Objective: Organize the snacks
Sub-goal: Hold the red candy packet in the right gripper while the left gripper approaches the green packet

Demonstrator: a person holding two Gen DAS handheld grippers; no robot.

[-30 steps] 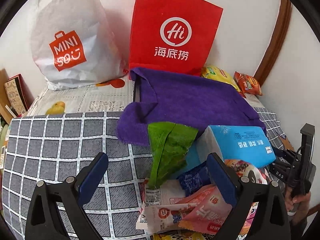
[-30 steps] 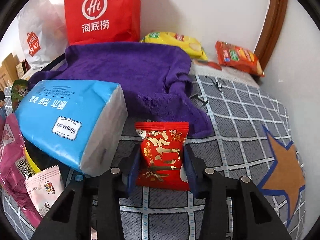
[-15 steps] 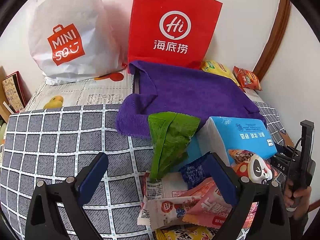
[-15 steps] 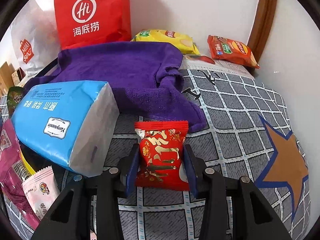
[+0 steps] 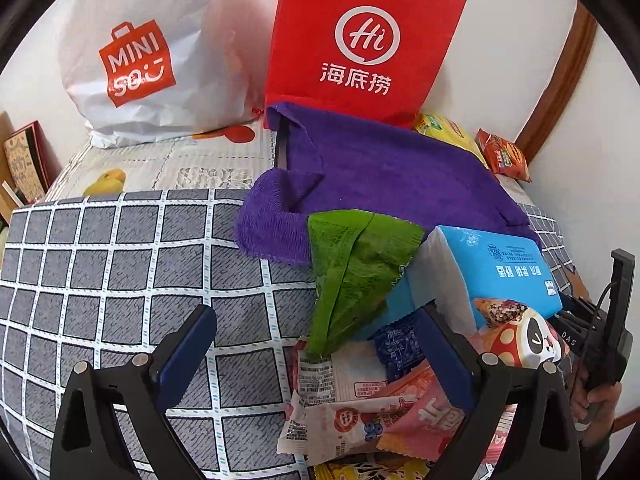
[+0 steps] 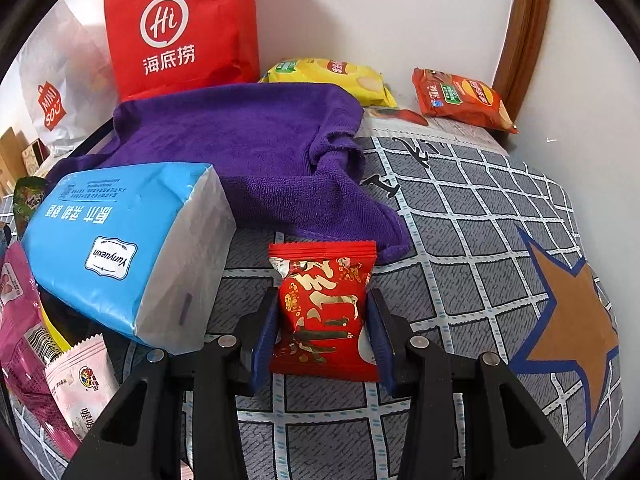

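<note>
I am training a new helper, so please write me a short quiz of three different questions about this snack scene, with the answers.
1. True or false: the right tool is shut on a red snack packet.
2. Which thing lies partly on the purple towel? A) blue tissue pack B) orange chip bag C) white Miniso bag
3. Fill in: the left tool is ____, with its pads wide apart and gripping nothing.

Key: 1 true; 2 A; 3 open.
</note>
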